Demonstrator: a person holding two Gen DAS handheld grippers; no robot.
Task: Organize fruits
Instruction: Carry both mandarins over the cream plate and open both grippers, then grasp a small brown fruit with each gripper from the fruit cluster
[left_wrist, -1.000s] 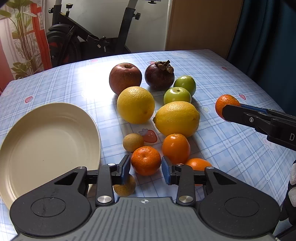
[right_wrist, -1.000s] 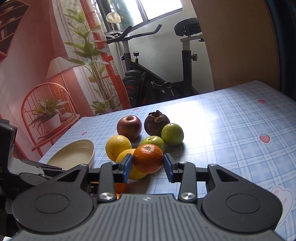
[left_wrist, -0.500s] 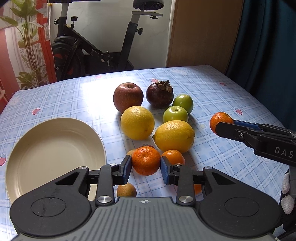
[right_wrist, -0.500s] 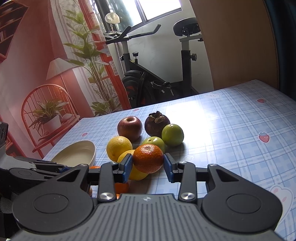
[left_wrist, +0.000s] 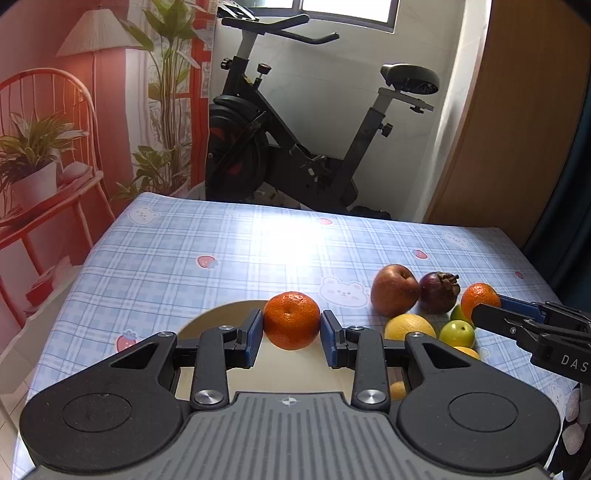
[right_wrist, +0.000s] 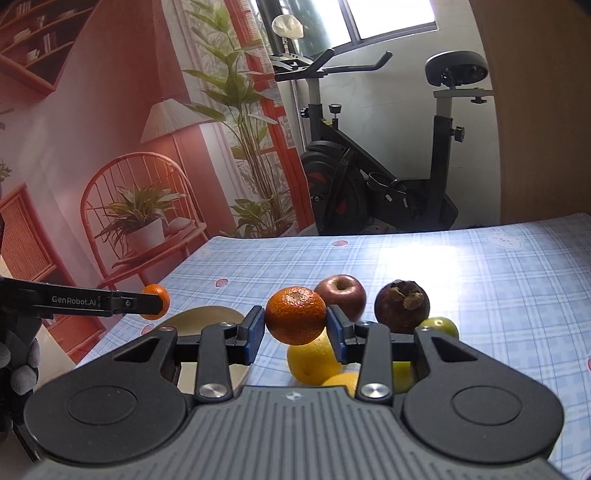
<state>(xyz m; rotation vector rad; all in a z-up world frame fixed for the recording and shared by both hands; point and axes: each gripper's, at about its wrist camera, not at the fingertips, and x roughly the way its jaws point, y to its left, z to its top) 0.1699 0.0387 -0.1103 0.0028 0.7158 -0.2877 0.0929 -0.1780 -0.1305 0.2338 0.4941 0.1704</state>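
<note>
Orange and dimpled, one mandarin (left_wrist: 291, 319) sits low in the middle of my left wrist view, pinched between the blue pads of my left gripper (left_wrist: 291, 336), jaws narrowed to the fruit's width, and held above the cream plate (left_wrist: 221, 314). My right gripper (right_wrist: 296, 330) grips a second mandarin (right_wrist: 296, 315) the same way, lifted over the fruit pile.

Beyond it, right of centre in the right view, I count two smooth yellow citrus (right_wrist: 312, 356), two glossy green fruits (right_wrist: 439, 326), one red apple (right_wrist: 341, 295) and one dark purple mangosteen (right_wrist: 402, 306) with a dry brown cap. One small tan fruit (left_wrist: 398, 390) peeks under my left jaw.

All rests on a blue plaid tablecloth (left_wrist: 221, 258) printed with strawberries and bears. At the back stands one black exercise bike (left_wrist: 295, 147).
</note>
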